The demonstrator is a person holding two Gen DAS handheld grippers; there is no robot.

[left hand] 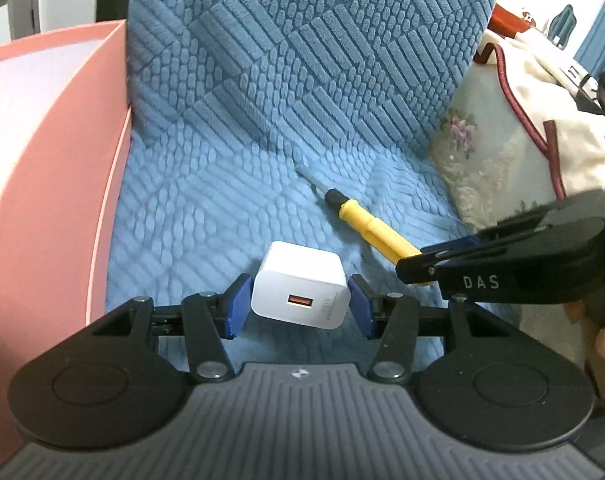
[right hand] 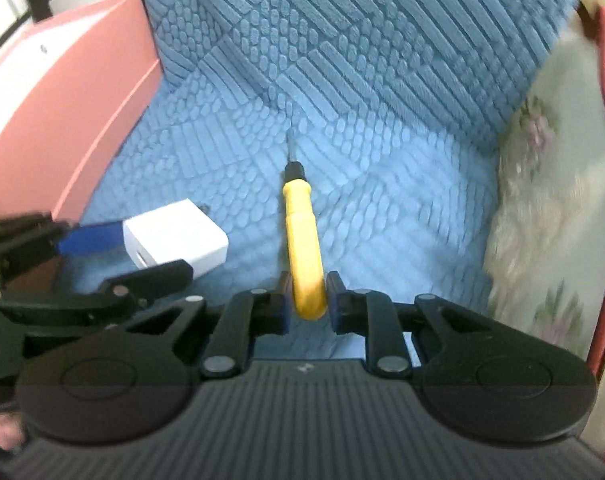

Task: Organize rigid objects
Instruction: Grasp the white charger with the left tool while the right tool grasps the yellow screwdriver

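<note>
A white USB charger block [left hand: 300, 289] lies on the blue textured sofa seat, between the blue pads of my left gripper [left hand: 298, 306]; the pads press its two sides. It also shows in the right wrist view [right hand: 176, 238] at the left. A yellow screwdriver [right hand: 302, 240] with a black collar and thin metal tip lies on the seat pointing away; my right gripper [right hand: 308, 306] is shut on the butt of its handle. In the left wrist view the screwdriver [left hand: 372, 226] runs into the right gripper [left hand: 418, 270] at the right.
A pink box [left hand: 42, 168] stands at the left on the seat, also in the right wrist view [right hand: 62, 96]. A floral cushion with red piping [left hand: 514, 136] sits at the right, also in the right wrist view [right hand: 550, 208]. The sofa back [left hand: 302, 40] rises behind.
</note>
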